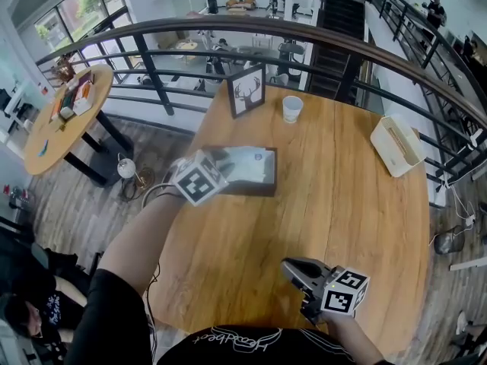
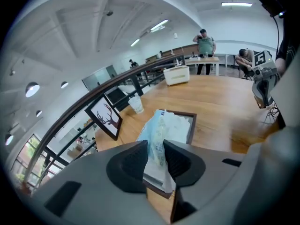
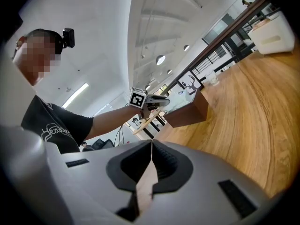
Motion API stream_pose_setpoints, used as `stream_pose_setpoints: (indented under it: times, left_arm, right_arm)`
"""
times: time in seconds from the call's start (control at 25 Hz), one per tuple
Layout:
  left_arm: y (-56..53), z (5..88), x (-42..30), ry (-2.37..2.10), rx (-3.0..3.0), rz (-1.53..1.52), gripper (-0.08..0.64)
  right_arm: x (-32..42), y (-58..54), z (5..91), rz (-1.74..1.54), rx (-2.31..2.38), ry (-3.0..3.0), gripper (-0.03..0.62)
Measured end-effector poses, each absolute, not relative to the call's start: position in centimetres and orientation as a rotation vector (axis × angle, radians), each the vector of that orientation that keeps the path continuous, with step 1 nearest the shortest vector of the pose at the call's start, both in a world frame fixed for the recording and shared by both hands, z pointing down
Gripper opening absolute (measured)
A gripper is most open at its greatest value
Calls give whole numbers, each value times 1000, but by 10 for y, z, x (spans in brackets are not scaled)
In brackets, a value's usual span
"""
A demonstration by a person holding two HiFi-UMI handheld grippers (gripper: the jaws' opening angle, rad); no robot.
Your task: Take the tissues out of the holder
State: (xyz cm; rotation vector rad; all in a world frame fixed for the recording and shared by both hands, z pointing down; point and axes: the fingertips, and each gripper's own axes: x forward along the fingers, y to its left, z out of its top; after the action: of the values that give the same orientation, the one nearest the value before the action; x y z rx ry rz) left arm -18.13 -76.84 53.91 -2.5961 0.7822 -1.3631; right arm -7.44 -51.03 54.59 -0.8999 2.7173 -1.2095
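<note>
A pale blue-and-white tissue pack (image 2: pixel 171 125) lies in a dark brown wooden holder (image 1: pixel 268 185) on the round wooden table, left of centre. My left gripper (image 1: pixel 228 172) is over the holder's left end. In the left gripper view its jaws (image 2: pixel 154 156) pinch the near end of the pack, and the pack's plastic bunches up between the pads. The holder's rim (image 2: pixel 191 125) shows beyond the pack. My right gripper (image 1: pixel 289 267) hovers near the table's front edge, shut with nothing in it (image 3: pixel 151 161). From there the holder (image 3: pixel 187 114) and left gripper (image 3: pixel 157 102) show far off.
A framed deer picture (image 1: pixel 247 90) and a white paper cup (image 1: pixel 292 108) stand at the table's far side. A white box (image 1: pixel 396 144) sits at the right edge. A dark metal railing (image 1: pixel 365 59) curves behind the table.
</note>
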Motion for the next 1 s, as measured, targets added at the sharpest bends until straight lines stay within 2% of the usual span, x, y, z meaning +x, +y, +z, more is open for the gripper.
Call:
stream_pose_setpoints:
  times: [0.44, 1.0]
  left_arm:
    - [-723, 449, -187, 980, -2608, -1058, 94]
    - [-546, 334, -160, 1185, -2643, -555, 84]
  right_arm:
    - [-70, -477, 521, -1159, -865, 2741, 17]
    - [-41, -369, 470, -1039, -841, 2793, 17]
